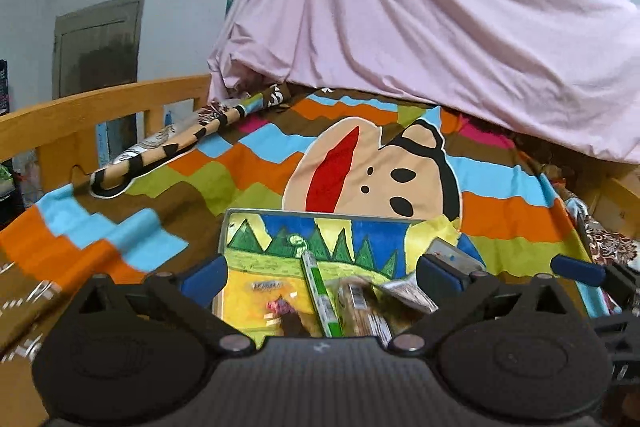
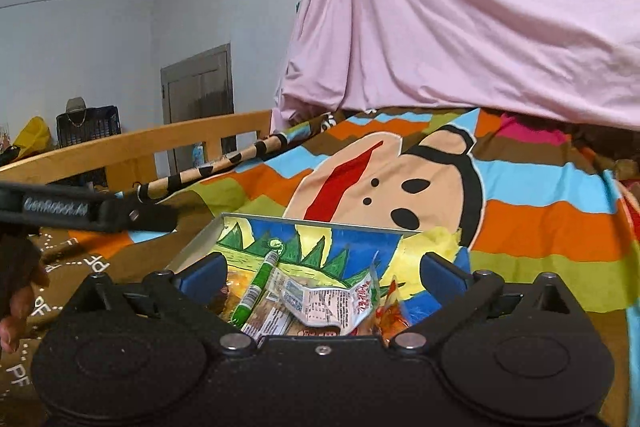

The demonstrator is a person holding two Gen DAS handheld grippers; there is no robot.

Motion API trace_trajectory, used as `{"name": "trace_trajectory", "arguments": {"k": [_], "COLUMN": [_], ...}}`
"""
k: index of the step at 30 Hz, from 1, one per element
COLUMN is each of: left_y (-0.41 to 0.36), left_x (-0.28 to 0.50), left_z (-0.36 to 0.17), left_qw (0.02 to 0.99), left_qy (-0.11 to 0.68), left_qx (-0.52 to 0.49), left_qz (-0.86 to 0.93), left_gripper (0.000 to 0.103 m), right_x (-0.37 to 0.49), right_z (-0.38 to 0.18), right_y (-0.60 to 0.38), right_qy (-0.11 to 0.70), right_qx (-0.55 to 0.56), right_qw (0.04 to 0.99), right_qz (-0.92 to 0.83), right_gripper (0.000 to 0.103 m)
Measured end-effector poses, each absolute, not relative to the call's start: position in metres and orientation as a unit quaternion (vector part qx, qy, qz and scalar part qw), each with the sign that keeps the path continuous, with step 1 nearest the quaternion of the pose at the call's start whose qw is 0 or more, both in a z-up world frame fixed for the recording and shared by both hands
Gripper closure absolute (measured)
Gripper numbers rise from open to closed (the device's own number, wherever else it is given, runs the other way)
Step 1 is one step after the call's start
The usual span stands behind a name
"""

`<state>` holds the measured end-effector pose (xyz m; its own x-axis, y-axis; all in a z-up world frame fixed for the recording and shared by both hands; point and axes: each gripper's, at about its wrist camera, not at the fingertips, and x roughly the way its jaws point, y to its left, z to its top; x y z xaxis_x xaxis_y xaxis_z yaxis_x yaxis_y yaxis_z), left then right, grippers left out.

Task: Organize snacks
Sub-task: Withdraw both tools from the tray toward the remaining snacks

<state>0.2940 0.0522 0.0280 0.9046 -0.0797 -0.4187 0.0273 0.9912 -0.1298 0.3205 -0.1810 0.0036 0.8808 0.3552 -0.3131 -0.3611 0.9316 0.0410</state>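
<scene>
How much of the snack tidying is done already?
Looks mostly done: the green tube, a printed white packet and other wrappers already lie inside the painted tray on the bed. Nothing is in hand: the left tongs and right tongs are both open and empty above it. No loose snacks show on the striped blanket, so little seems left.

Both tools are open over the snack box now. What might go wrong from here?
1. The box sits on a soft bedsheet, so pressing one wall may tip it.
2. The snack packets overlap with a green stick pack leaning across them; grabbing one may drag others out.
3. The left tool hangs close beside the right tool; they may collide.
</scene>
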Motion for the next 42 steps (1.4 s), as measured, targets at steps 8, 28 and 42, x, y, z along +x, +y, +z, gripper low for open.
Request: {"name": "trace_trajectory", "arguments": {"k": [8,28,42], "left_y": [0.048,0.043,0.030], "left_x": [0.235,0.128,0.114], "left_z": [0.025,-0.014,-0.033], "left_qw": [0.977,0.965,0.956], "left_qy": [0.204,0.256,0.291], "left_qx": [-0.062,-0.063,-0.037], "left_qz": [-0.019,0.006,-0.008], "left_gripper": [0.001,0.000,0.000], "right_x": [0.269,0.174,0.157], "right_z": [0.012,-0.002,-0.017], "right_y": [-0.195,-0.221,-0.222], "right_qy": [0.159,0.225,0.277], "right_qx": [-0.012,-0.016,-0.027], "right_qw": [0.970,0.958,0.947], "right_qz": [0.186,0.178,0.157], "right_gripper": [0.001,0.001,0.001]}}
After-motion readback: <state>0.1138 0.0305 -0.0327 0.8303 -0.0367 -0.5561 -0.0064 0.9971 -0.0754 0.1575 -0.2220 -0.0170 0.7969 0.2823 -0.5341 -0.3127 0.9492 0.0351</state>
